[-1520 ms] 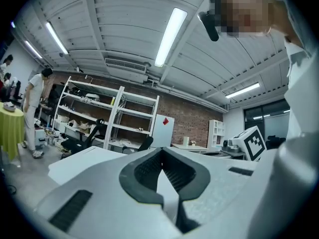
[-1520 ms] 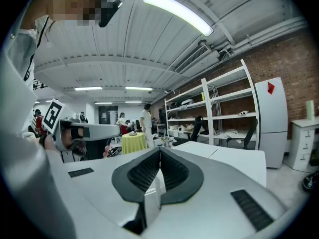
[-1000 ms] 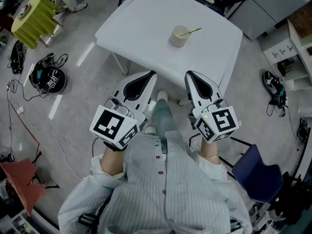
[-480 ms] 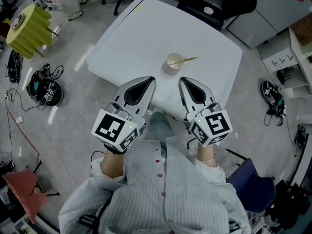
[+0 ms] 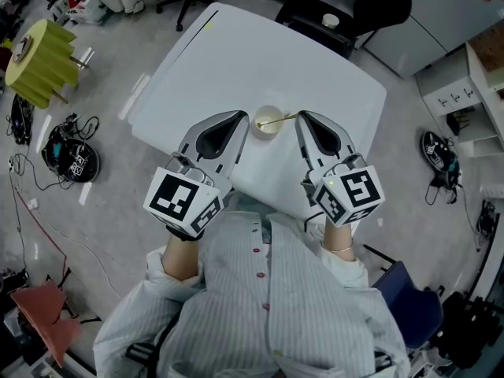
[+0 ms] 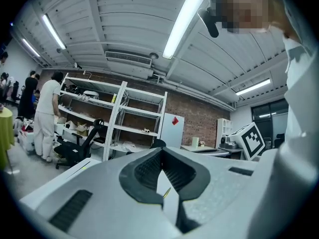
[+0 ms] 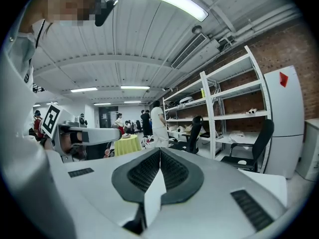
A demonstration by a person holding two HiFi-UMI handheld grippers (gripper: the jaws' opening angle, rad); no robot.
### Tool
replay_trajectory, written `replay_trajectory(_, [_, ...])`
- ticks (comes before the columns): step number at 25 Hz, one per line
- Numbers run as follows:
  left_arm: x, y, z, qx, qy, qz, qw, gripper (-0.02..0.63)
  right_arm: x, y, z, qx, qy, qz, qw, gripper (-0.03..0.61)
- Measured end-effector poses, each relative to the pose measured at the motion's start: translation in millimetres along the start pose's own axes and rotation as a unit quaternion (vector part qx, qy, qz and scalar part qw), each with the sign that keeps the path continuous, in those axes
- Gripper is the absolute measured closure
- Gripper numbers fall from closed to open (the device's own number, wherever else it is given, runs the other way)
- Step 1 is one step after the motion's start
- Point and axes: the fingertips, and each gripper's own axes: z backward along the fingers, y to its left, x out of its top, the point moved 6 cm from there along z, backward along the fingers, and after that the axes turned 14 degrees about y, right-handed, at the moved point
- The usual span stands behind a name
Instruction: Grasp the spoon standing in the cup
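A small pale cup [image 5: 268,122] stands on the white table [image 5: 236,61] near its front edge. A thin golden spoon [image 5: 279,119] leans out of it to the right. My left gripper [image 5: 244,117] is shut, with its tip just left of the cup. The right gripper [image 5: 302,117] is also shut, its tip close to the spoon's handle end on the right. Neither holds anything. In the left gripper view the jaws [image 6: 161,149] meet at the tip, and a sliver of yellow spoon [image 6: 167,192] shows in the gap below. In the right gripper view the jaws [image 7: 160,150] are closed and empty.
A black chair [image 5: 346,10] stands at the table's far side. On the floor lie a yellow-green stool [image 5: 39,65] and cables with a black device [image 5: 75,154] at left, a white cabinet [image 5: 480,77] at right, and a blue chair [image 5: 409,305] by me. Shelves [image 6: 114,118] and people [image 6: 47,113] are beyond.
Both grippers have moved forward over the table's front edge, from short of the table to either side of the cup. Both stay shut, and the cup and spoon have not moved.
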Motion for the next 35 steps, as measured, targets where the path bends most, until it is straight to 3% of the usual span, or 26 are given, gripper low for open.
replay_trajectory(16, [14,22,-58,0.004,0.016,0.003,0.9999,0.606,13,-54,-27,0.006,0.003,-0.011,1.000,0.569])
replay_trajectory(35, [14,62,-84,-0.040,0.034,0.003,0.9986,0.606,19,-61,-62,-0.030,0.015,-0.028,0.999,0.569])
